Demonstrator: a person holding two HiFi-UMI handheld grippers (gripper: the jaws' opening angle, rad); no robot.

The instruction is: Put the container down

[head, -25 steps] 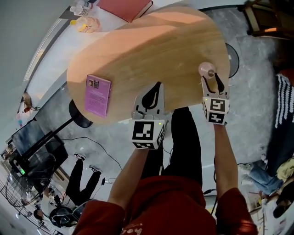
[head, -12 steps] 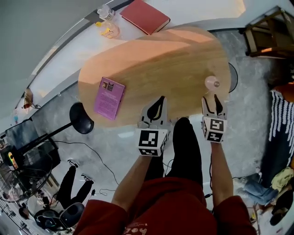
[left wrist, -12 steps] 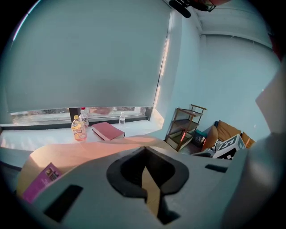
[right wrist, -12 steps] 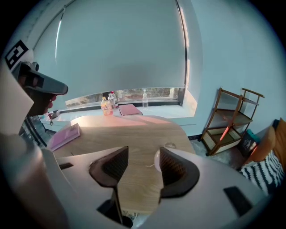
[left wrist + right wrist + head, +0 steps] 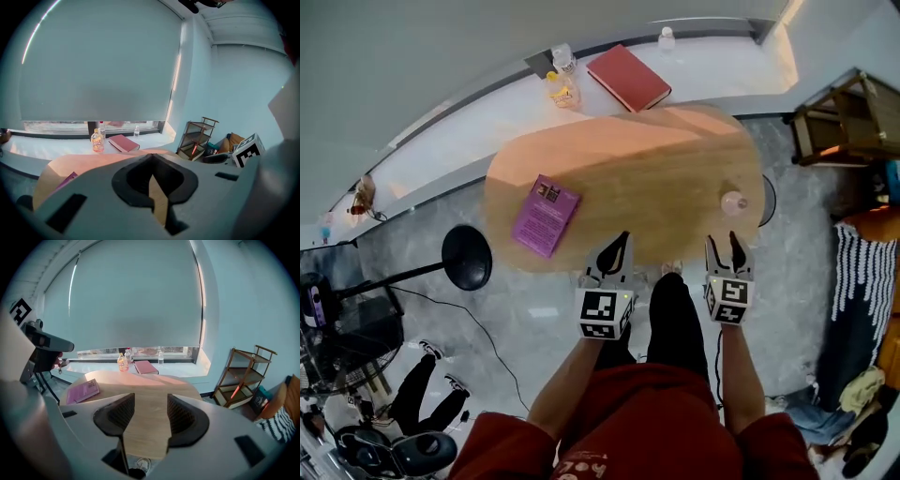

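Purple booklet (image 5: 546, 215), red book (image 5: 628, 78)

Wooden table (image 5: 656, 178) (matt, smooth), paper booklet (image 5: 546, 216), glossy marbled stone floor (image 5: 525, 300)

The head view looked steeply down from well above the oval light-wood surface (image 5: 656, 178), with the grey floor (image 5: 534, 309) around it. The cameras on the left hand-held gripper (image 5: 150, 159) and right hand-held gripper (image 5: 145, 411) sat low by its near edge, facing level toward the grey roller blind (image 5: 98, 70). All three shared the surface, the purple booklet (image 5: 546, 215) and the dark-red book (image 5: 628, 77).
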